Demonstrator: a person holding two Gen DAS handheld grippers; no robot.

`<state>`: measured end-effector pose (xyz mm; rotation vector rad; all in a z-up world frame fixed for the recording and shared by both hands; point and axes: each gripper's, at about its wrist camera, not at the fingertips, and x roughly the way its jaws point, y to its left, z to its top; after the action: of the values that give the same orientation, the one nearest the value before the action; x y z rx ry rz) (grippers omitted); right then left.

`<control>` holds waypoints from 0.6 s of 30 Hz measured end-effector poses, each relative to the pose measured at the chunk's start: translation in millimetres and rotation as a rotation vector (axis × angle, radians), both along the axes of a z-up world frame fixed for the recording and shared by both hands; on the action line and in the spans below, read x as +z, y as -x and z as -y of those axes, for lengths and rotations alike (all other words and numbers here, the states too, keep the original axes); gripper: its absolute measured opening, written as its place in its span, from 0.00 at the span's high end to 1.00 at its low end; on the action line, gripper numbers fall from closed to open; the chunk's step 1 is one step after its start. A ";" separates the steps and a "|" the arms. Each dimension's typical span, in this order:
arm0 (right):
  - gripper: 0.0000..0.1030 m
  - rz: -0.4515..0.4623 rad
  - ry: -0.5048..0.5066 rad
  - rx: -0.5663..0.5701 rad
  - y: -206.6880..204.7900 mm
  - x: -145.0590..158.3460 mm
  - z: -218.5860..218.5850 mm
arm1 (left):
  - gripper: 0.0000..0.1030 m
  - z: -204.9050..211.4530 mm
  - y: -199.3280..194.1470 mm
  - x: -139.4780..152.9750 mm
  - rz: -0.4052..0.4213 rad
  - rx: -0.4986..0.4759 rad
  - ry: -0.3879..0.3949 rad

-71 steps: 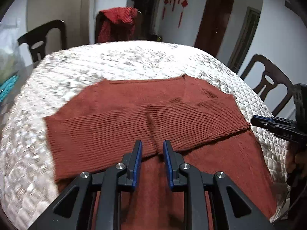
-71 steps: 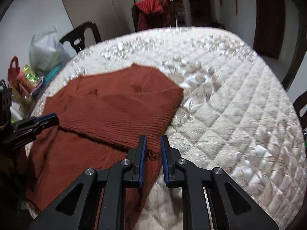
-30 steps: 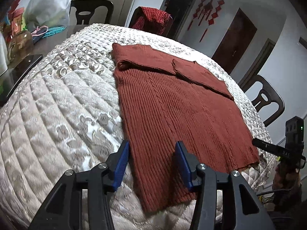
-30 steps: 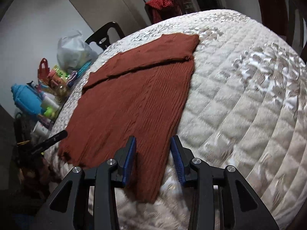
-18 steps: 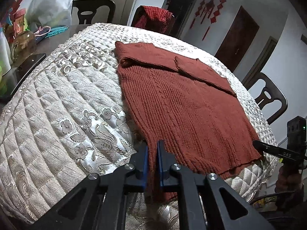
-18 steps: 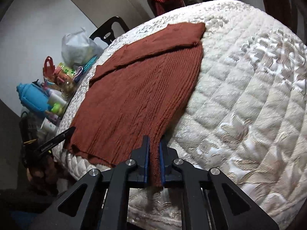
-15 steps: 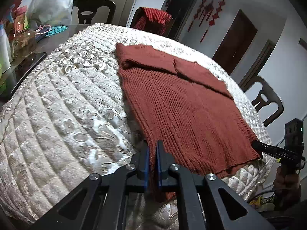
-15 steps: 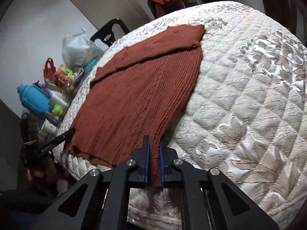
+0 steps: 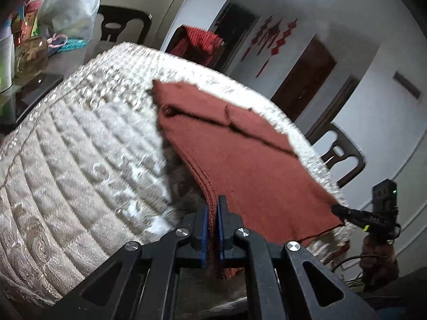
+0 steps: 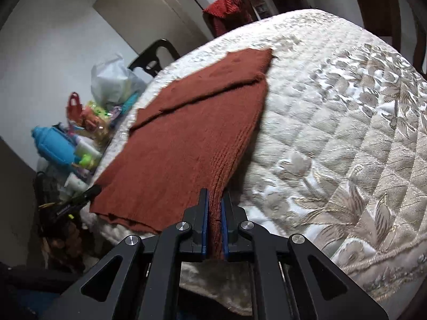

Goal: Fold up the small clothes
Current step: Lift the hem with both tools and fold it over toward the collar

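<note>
A rust-red knit sweater [image 9: 248, 165] lies on the quilted round table [image 9: 80, 144], sleeves folded across its far end. My left gripper [image 9: 212, 202] is shut on the sweater's near left hem corner and holds it lifted off the quilt. My right gripper [image 10: 213, 197] is shut on the near right hem corner of the sweater [image 10: 181, 144], also lifted. The hem stretches taut between the two. The right gripper also shows in the left wrist view [image 9: 339, 209], and the left one in the right wrist view [image 10: 93, 190].
Dark chairs [image 9: 341, 157] stand around the table, one draped with red cloth [image 9: 197, 45]. A plastic bag [image 10: 112, 82], bottles and a blue container [image 10: 53, 144] crowd the table's left side. The quilt [image 10: 333, 133] spreads right of the sweater.
Both grippers closed on the sweater's near hem corners and have raised them; the near half of the sweater now hangs above the quilt instead of lying flat.
</note>
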<state>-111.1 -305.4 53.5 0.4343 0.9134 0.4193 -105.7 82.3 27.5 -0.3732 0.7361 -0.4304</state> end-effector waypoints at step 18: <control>0.93 0.208 -0.173 -0.030 -115.1 68.2 25.9 | 0.93 -9.8 -110.1 78.4 0.165 0.063 0.068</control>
<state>4.1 -331.3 121.6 0.5509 0.6708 0.5086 4.5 92.1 105.9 -0.4185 0.5493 -0.4219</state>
